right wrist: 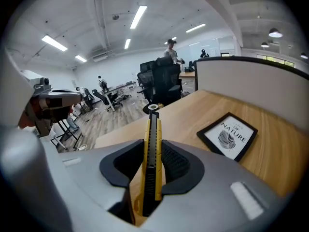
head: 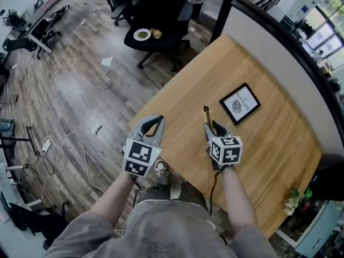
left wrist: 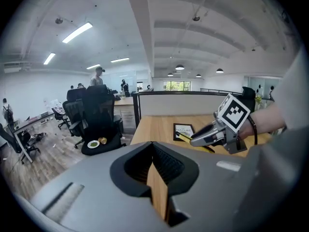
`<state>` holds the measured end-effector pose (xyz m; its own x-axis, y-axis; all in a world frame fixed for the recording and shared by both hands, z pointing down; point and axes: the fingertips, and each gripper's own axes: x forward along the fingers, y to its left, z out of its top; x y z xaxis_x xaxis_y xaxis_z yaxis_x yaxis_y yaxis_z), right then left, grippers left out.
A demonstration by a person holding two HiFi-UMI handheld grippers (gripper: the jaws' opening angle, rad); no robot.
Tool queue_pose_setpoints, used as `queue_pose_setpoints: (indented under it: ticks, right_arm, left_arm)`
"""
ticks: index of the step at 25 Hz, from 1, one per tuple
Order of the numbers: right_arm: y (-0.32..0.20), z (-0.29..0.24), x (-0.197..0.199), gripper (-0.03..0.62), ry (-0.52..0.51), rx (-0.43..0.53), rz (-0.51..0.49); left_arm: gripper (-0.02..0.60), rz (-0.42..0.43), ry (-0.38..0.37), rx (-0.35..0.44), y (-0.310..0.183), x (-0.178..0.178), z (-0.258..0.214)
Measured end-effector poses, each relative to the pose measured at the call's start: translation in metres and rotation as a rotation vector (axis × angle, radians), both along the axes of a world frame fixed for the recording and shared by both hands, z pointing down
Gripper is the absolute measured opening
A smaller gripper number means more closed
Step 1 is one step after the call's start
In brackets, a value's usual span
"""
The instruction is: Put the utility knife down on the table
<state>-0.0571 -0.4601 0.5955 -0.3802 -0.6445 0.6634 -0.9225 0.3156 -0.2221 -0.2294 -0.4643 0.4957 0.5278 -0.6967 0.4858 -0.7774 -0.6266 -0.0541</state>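
A yellow and black utility knife [right wrist: 151, 154] stands clamped between the jaws of my right gripper [right wrist: 152, 175], its tip pointing away over the wooden table [head: 258, 155]. In the head view the knife [head: 206, 117] sticks out ahead of the right gripper [head: 212, 132], above the table's middle. My left gripper [head: 153, 127] hovers at the table's near left edge with its jaws closed and nothing between them. From the left gripper view, the left gripper [left wrist: 157, 175] shows only table wood through its narrow slit, and the right gripper [left wrist: 212, 134] is seen holding the knife [left wrist: 186, 138].
A black-framed "Nature" picture [head: 240, 104] lies flat on the table beyond the knife. A grey partition [head: 290, 63] runs along the table's far side. A black office chair [head: 156, 31] with a plate stands off the far left corner. Flowers [head: 294, 198] sit near the right edge.
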Motion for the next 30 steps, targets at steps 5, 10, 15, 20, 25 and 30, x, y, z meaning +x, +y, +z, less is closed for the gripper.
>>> queue_pose_setpoints:
  ticks: [5, 10, 15, 20, 25, 30]
  right_arm:
    - [-0.004, 0.062, -0.005, 0.124, 0.033, -0.12, -0.005]
    - [0.001, 0.111, -0.008, 0.124, 0.062, -0.232, -0.008]
    - [0.0, 0.12, -0.01, 0.124, 0.074, -0.242, 0.011]
    - [0.0, 0.111, -0.013, 0.137, 0.048, -0.238, 0.008]
    - [-0.009, 0.07, -0.011, 0.137, 0.038, -0.155, -0.001]
    - [-0.02, -0.007, -0.012, 0.135, 0.012, 0.0, 0.0]
  left_arm:
    - [0.002, 0.011, 0.012, -0.059, -0.01, 0.001, 0.034]
    - [0.002, 0.012, 0.012, -0.116, -0.012, -0.005, 0.059]
    - [0.002, 0.029, -0.002, -0.152, -0.014, -0.01, 0.074]
    - [0.002, 0.045, -0.005, -0.148, -0.016, -0.009, 0.069]
    - [0.002, 0.052, 0.007, -0.109, -0.019, -0.006, 0.049]
    - [0.002, 0.068, 0.024, -0.028, -0.023, -0.004, 0.004]
